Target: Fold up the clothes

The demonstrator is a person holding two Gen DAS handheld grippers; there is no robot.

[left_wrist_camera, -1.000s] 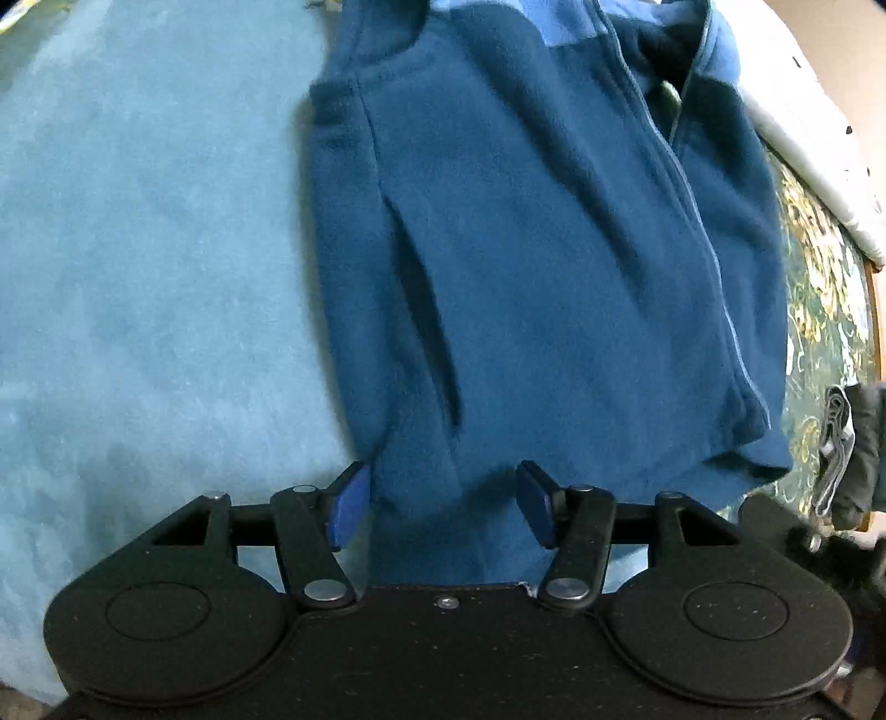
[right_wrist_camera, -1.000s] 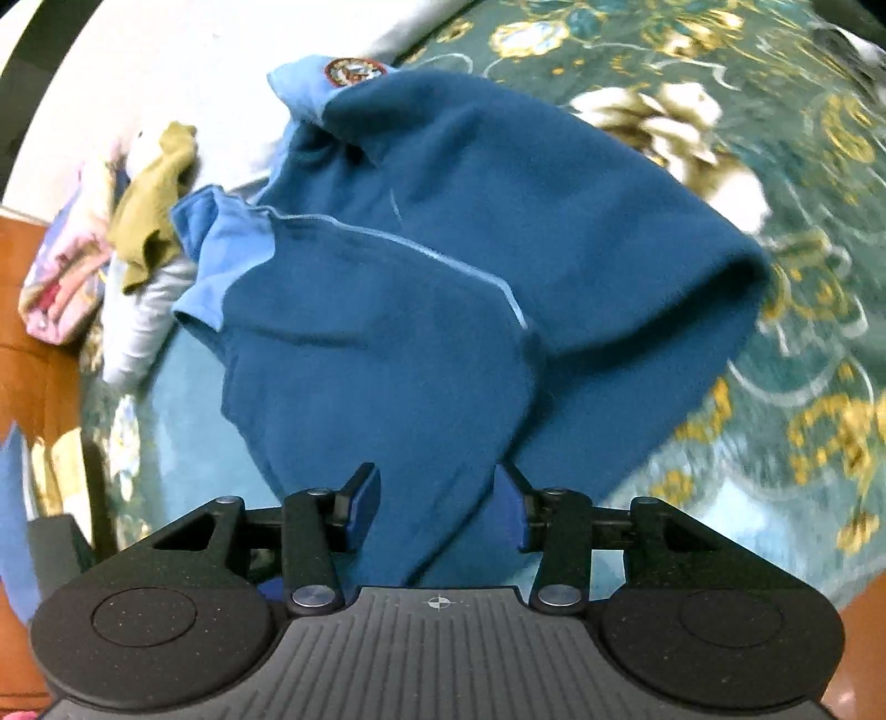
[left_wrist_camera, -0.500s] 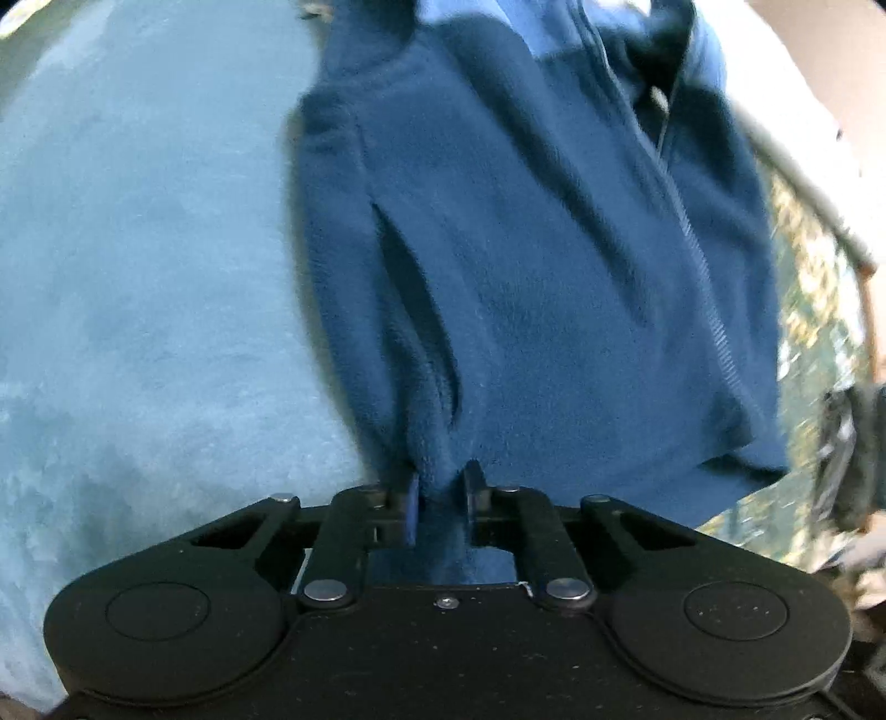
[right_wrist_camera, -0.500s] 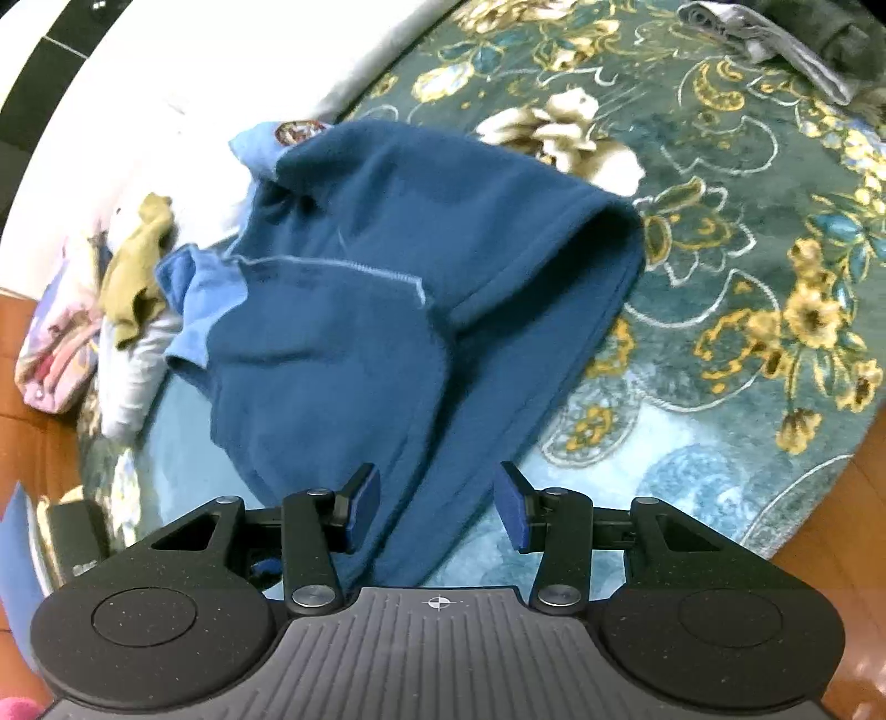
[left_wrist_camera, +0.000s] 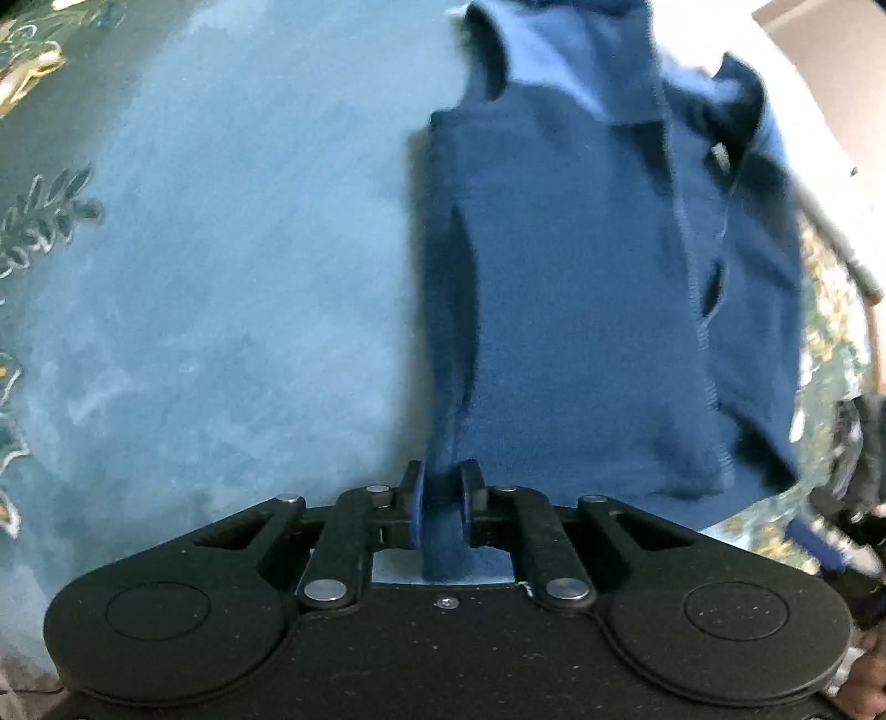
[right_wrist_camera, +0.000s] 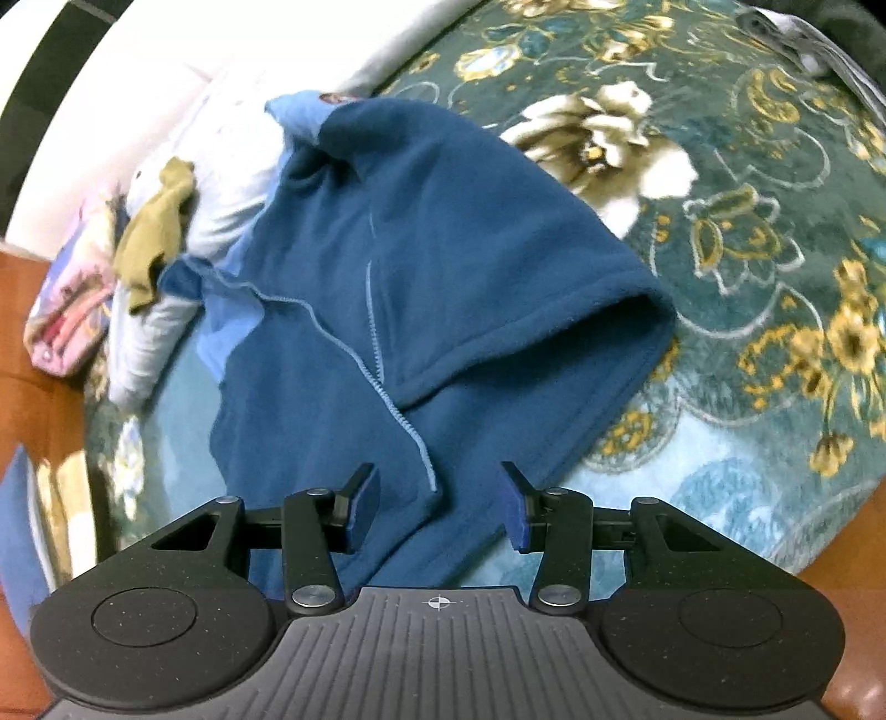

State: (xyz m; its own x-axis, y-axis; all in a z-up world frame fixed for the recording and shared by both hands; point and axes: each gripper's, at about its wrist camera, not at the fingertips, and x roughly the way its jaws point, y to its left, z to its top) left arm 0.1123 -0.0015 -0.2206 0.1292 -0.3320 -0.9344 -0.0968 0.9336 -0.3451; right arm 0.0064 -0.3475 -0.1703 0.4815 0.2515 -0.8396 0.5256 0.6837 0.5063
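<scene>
A dark blue fleece jacket (left_wrist_camera: 581,310) with lighter blue shoulders and a zip lies on the blue floral rug (left_wrist_camera: 221,288). My left gripper (left_wrist_camera: 443,498) is shut on the jacket's bottom hem at its left side, and the fabric rises into a ridge toward the pads. In the right wrist view the same jacket (right_wrist_camera: 421,266) is spread ahead with one front panel folded over. My right gripper (right_wrist_camera: 437,507) is open, its fingers either side of the zip's lower end at the hem, holding nothing.
A heap of other clothes, olive (right_wrist_camera: 155,227), white and pink (right_wrist_camera: 66,299), lies at the rug's far left by a white bed edge. A grey garment (right_wrist_camera: 814,39) lies at the far right. Wooden floor (right_wrist_camera: 33,399) borders the rug.
My left gripper has shut on the jacket's hem and pulled it up into a ridge. My right gripper stayed open and has drawn back toward the hem by the zip.
</scene>
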